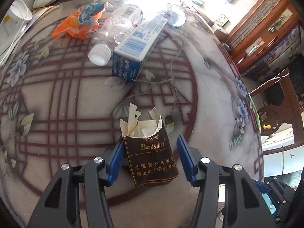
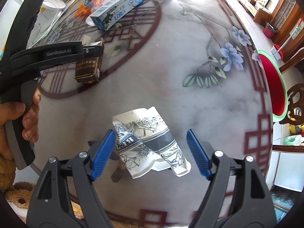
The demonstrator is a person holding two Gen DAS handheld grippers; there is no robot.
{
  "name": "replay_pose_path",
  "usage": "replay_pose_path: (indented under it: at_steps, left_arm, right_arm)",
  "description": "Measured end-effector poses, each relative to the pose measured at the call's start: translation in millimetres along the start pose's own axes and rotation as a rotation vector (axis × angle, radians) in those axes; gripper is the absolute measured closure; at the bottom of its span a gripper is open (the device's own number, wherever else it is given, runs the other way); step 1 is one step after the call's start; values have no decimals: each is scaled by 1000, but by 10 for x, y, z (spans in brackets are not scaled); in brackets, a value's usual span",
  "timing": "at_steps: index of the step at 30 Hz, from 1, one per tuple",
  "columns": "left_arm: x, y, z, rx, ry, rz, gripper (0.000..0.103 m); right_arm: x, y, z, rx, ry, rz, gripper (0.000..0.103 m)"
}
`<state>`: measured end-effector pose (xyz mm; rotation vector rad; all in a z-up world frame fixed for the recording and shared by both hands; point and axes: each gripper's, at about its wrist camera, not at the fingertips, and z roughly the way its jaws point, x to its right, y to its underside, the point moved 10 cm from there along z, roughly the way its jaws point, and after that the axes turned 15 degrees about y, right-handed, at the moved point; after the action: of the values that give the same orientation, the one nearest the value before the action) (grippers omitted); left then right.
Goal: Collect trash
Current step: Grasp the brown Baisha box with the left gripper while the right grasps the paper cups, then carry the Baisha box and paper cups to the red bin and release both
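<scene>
Judging by its torn top and dented base, the cigarette pack [image 1: 152,159] between our left gripper [image 1: 150,157] jaws is light, thin card that will crush rather than resist. We would take it across the flat brown faces, low on the body and away from the ragged foil. It lies on the round painted table [image 1: 57,104]; the left pad touches its side, the right pad stands clear, so the jaws are released and not yet gripping. In the right wrist view, the crumpled paper cup [image 2: 150,144] lies flat between our right gripper [image 2: 150,152] jaws, which are also spread apart, neither pad pressing (a soft, springy thing, best pinched across its folded middle). Counting outward, we see one cigarette pack, one crushed cup, one toothpaste box [image 1: 136,45], one clear plastic bottle [image 1: 115,34] with a white cap, one orange snack wrapper [image 1: 79,20] and one crumpled wad of paper [image 1: 176,17]. The box leans across the bottle, so those two are touching. A person's hand [image 2: 22,121] holds the left gripper's handle.
</scene>
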<state>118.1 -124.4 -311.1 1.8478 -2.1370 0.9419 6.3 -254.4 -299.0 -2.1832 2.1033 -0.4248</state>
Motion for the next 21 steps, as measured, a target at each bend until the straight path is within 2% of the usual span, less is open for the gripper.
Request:
replay_pose_path:
  at_steps: [4,5,6,9,12,21]
  left_arm:
    - [-3,27,2,5,-4,-21,51]
    - [-8,34,10,4,-9,-19,54]
    - [-16,45,19,-1,-16,-19,58]
    - [30,40,-11,13,-7,-7,61]
    - [100,-26,-99,50,-9,17,62]
    - [353,-235,-331,140,4,36,62]
  right_arm:
    - [-11,24,4,-3,-4,-10,28]
    - [-19,31,11,-5,-3,-17,28]
    - [-29,38,19,-8,-4,-23,33]
    - [-48,55,37,-18,-8,-38,64]
    - [-34,5,-26,13,-8,-38,76]
    - [134,-356,-383,159,5,-16,77]
